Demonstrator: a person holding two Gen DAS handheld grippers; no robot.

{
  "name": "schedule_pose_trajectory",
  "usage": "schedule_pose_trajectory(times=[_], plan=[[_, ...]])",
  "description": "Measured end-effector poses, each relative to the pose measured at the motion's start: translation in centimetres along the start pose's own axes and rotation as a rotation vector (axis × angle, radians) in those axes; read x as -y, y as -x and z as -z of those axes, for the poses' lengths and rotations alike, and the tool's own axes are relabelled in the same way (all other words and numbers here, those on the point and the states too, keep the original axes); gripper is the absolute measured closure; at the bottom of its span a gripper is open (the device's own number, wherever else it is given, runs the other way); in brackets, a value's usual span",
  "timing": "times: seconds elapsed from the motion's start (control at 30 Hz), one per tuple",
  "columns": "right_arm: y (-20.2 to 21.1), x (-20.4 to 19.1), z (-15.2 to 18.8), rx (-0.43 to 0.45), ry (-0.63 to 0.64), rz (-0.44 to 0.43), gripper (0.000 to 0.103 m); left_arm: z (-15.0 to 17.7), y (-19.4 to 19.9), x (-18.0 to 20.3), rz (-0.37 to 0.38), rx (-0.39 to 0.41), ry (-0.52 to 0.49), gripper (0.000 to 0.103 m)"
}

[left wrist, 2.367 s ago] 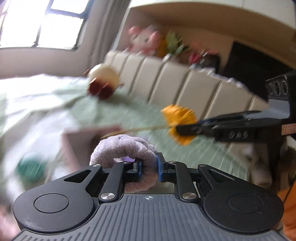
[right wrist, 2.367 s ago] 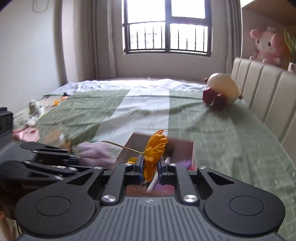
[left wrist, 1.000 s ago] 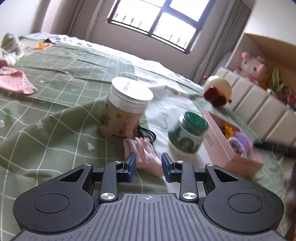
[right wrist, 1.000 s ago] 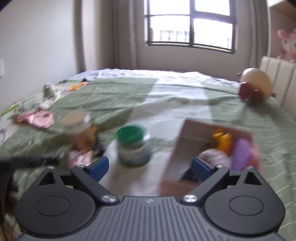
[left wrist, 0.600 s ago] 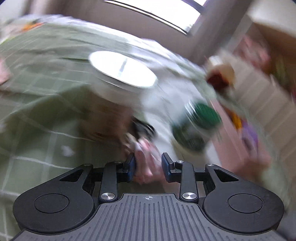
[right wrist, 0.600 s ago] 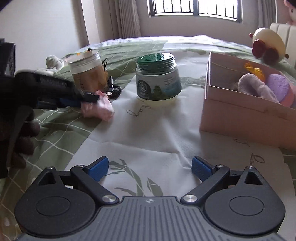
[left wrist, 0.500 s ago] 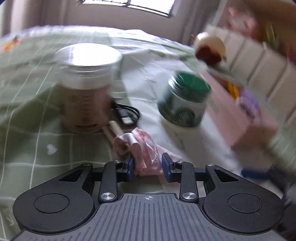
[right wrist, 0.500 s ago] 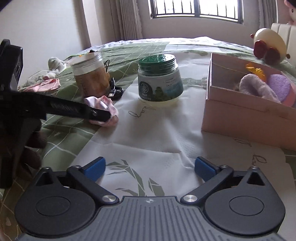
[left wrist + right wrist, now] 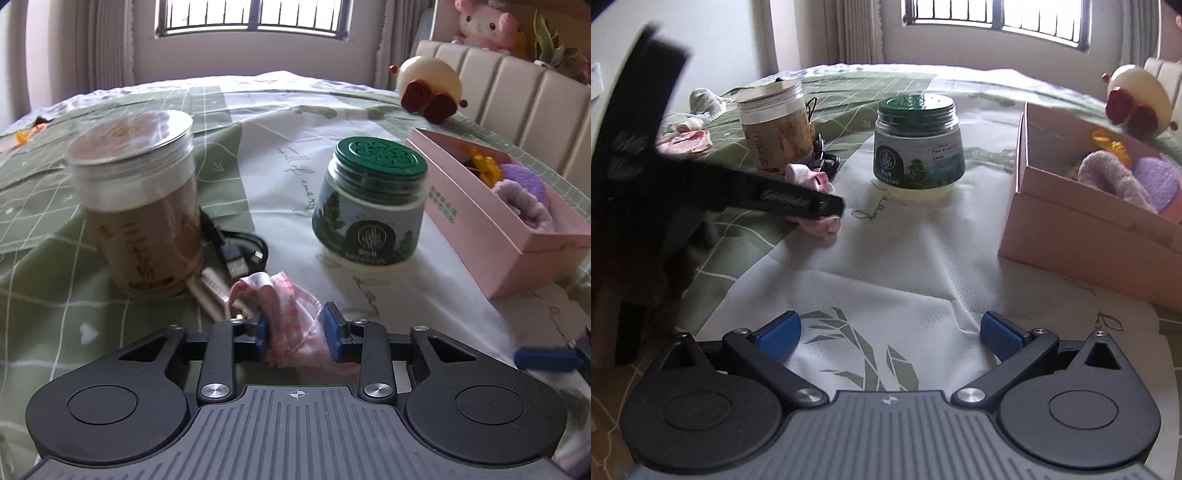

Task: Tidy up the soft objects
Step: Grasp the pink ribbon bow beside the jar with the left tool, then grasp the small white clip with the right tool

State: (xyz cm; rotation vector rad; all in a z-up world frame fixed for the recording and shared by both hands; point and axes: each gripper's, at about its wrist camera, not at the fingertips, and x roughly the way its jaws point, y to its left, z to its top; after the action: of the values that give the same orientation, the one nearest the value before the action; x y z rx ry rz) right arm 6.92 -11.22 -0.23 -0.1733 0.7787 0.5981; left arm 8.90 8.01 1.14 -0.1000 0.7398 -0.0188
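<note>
Your left gripper [image 9: 295,334] has just been closing on the pink cloth [image 9: 291,325] lying beside the brown jar [image 9: 140,206], ready for the pink box [image 9: 498,236]. Your right gripper [image 9: 890,332] hangs wide apart, empty.

A green-lidded jar [image 9: 369,206] stands near a brown canister [image 9: 138,206].
</note>
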Motion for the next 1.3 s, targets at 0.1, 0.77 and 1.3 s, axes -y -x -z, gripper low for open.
schedule_pose_trajectory(times=[0.1, 0.77, 1.3], plan=[[-0.2, 0.0, -0.2, -0.021, 0.013, -0.003, 0.0, 1.0, 2.0, -1.0, 0.034, 0.001, 0.052, 0.089], [-7.8, -7.7, -11.4, -0.02, 0.093, -0.091, 0.045, 6.1, 13.2, -10.3, 0.082, 0.176, 0.301, 0.09], [0.6, -6.3, -8.1, -0.027, 0.19, -0.042, 0.083, 7.1, 12.6, -5.5, 0.19, 0.117, 0.26, 0.09]])
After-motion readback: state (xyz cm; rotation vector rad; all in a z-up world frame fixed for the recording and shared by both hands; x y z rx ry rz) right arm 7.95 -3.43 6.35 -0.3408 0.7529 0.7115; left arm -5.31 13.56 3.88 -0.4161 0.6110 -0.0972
